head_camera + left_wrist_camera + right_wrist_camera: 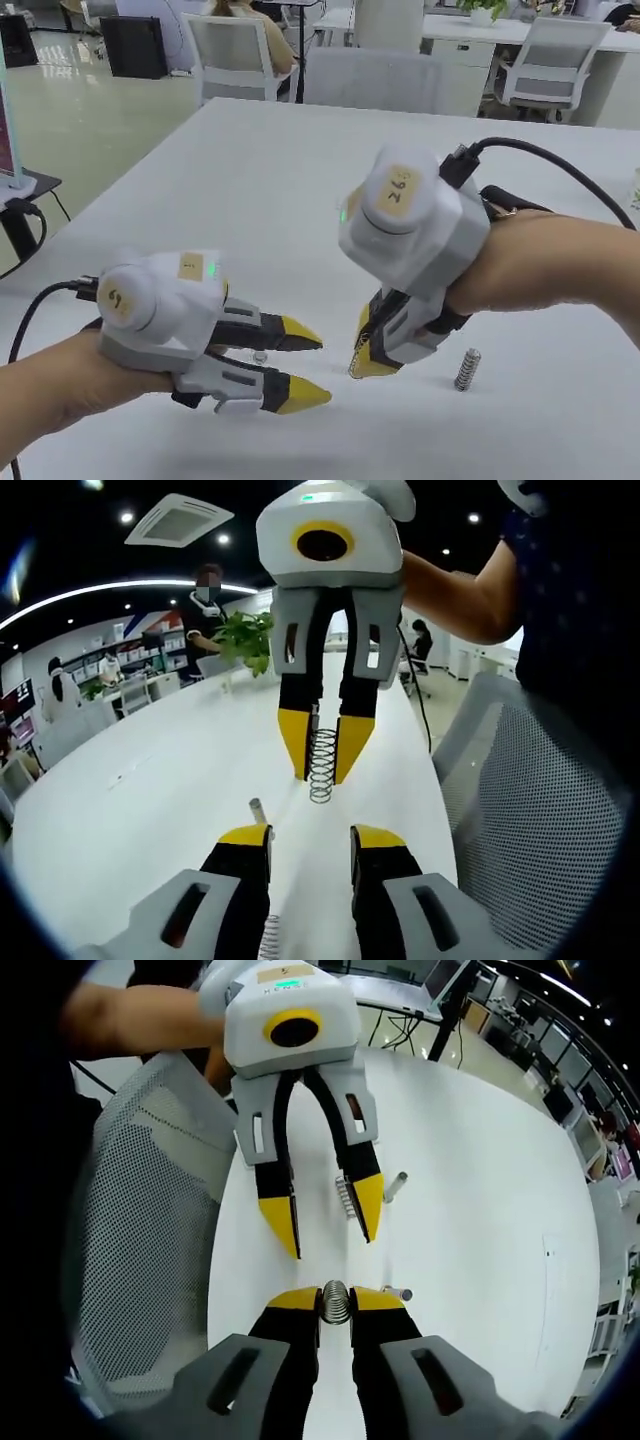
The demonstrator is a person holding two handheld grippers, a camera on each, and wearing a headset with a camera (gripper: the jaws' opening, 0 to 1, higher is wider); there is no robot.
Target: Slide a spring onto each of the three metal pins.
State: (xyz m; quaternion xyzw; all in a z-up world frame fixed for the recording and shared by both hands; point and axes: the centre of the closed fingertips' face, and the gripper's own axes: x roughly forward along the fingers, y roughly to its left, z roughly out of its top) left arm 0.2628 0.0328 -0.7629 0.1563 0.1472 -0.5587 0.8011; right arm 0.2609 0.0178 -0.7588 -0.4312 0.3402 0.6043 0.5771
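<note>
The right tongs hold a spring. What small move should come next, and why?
Probably move the right tongs with the spring toward the metal pin near the open left tongs, and line the coil up above its top. The spring is clamped, but it hangs apart from the pin, not yet over it.

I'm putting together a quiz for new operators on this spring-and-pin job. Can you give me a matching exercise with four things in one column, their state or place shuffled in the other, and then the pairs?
Things
1. left gripper
2. right gripper
3. pin
4. free spring

States or places
A. stands on the table, apart from both grippers
B. jaws open, nothing held
C. stands just ahead of the left gripper's tips, no spring on it
D. shut on a spring

Pairs: 1-B, 2-D, 3-C, 4-A
</note>
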